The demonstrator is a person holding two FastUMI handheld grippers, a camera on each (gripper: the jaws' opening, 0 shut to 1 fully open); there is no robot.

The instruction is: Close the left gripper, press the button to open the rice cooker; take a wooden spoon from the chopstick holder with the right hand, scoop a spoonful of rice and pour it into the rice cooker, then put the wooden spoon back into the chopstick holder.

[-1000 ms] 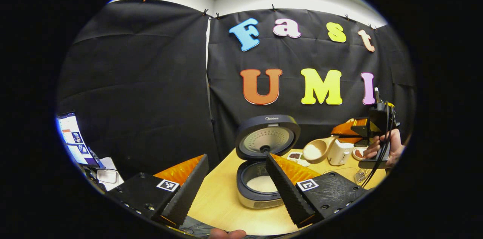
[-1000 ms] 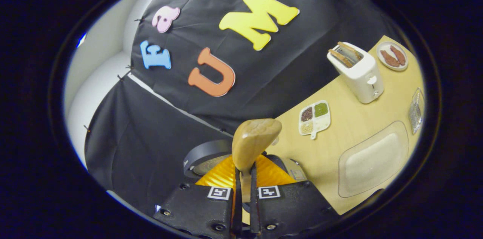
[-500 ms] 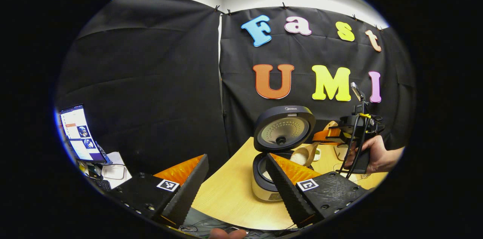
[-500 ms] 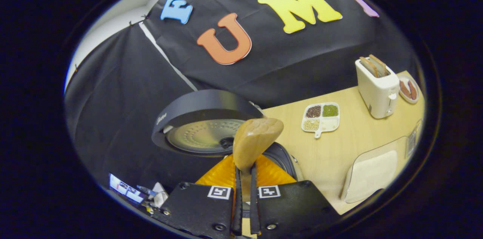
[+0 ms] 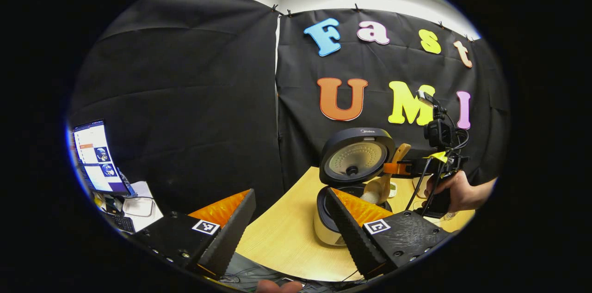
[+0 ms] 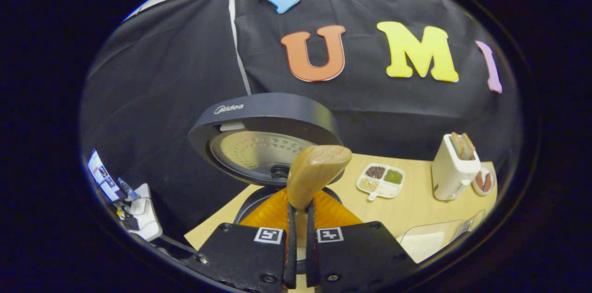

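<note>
Right gripper point(image 6: 298, 256): fingers pinch the wooden spoon point(image 6: 314, 173) by its handle, bowl tipped over the rice cooker point(image 5: 334, 226), apparently so the rice falls into the pot.
Left gripper point(image 5: 289, 228): fingers spread wide and empty, held back on the near side of the rice cooker, seemingly to keep clear of the pour.
Rice: a white heap sits in the spoon's bowl in the left gripper view, just above the cooker's opening.
Lid point(image 6: 263, 138): stands raised behind the pot, leaving the opening free.
Hand point(image 5: 455, 189): grips the right gripper's handle beside the rice cooker, wrist turned to tilt the spoon.
Beyond the rice cooker: sectioned dish point(image 6: 380, 178), then toaster point(image 6: 453, 168).
Chopstick holder: cannot be made out.
</note>
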